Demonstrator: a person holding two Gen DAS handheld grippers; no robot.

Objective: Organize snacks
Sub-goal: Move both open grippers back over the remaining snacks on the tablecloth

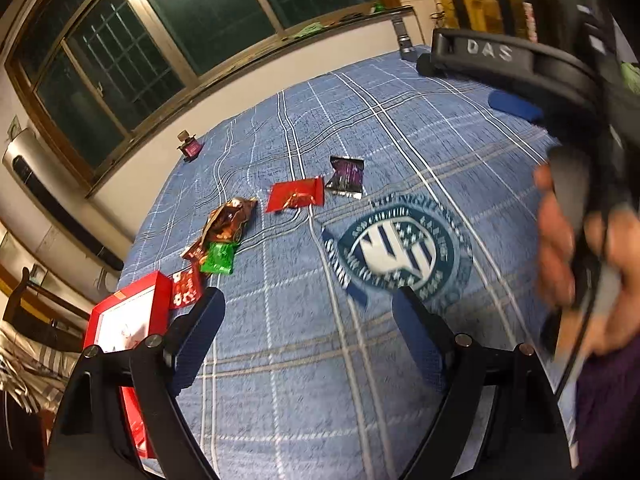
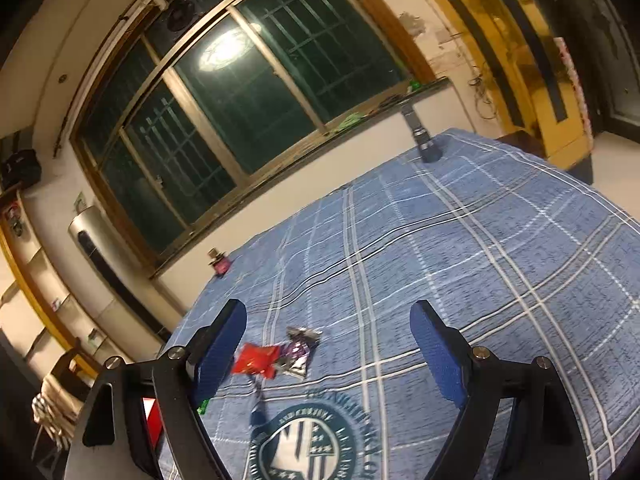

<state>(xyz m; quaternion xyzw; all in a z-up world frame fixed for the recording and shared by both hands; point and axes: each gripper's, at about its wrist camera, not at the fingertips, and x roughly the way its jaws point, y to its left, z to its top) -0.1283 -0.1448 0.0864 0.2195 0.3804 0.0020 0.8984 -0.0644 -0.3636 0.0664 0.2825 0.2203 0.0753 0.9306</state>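
The left gripper [image 1: 306,308] hangs over a blue plaid cloth [image 1: 400,152] with its blue-padded jaws spread wide and nothing between them; below and beyond it the cloth carries a round teal-and-white emblem [image 1: 400,252]. The snacks lie loose on the cloth to the left of that emblem: a purple packet [image 1: 346,176] farthest back, a red packet [image 1: 295,196] just beside it on its left, then a crumpled brown-gold wrapper [image 1: 226,224] nearer the edge, a green packet [image 1: 218,258] touching the wrapper's near end, and a small red-and-white packet [image 1: 185,289] next to a red box [image 1: 128,316]; the box sits at the cloth's left border, partly hidden behind the left gripper's left finger. A small pink-and-tan bottle [image 1: 189,145] stands apart near the far edge, under the window [image 1: 160,40]. In the left wrist view the right gripper [image 1: 472,60] reaches across the upper right, held by a blurred hand [image 1: 568,248]; its own camera shows the jaws likewise wide apart and empty, with the red packet [image 2: 256,360] and purple packet [image 2: 298,350] lying on the cloth between the fingers' lines of sight, well clear of the pads. A dark cylindrical object [image 2: 424,140], perhaps a flashlight, stands at the far corner; blur makes it hard to name.
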